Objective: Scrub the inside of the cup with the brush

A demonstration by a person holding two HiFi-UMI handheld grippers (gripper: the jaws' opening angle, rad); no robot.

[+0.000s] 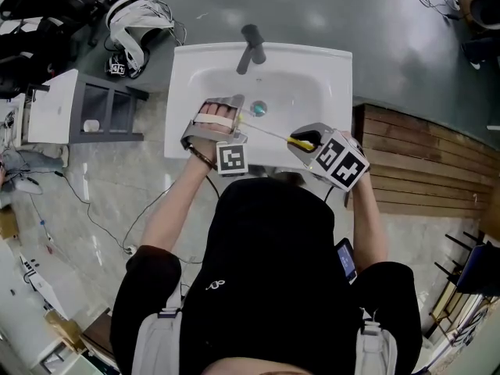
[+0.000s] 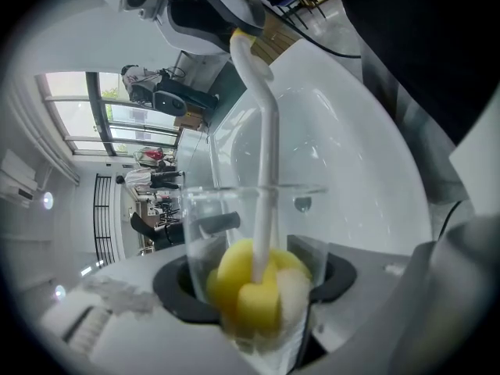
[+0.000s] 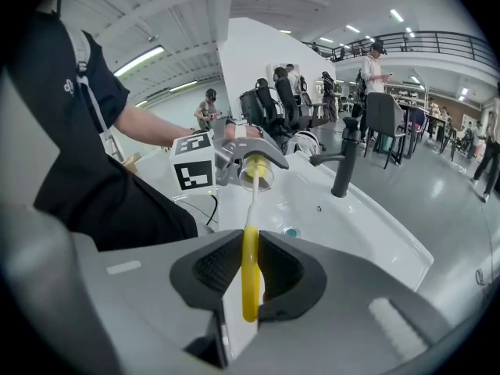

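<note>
Bright, even indoor light; tool views fisheye-warped with dark, blurred edges.

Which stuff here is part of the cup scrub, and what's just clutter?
In use: cup, in left gripper; brush, in right gripper, head inside the cup; sink under both.
Lying about: white strapped gear on floor; white cabinet; wooden decking.

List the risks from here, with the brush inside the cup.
1. The clear cup is held in the left claw over the sink; hard scrubbing might twist it loose.
2. The right claw pinches only the thin yellow handle end, so the brush could slip or bend.
</note>
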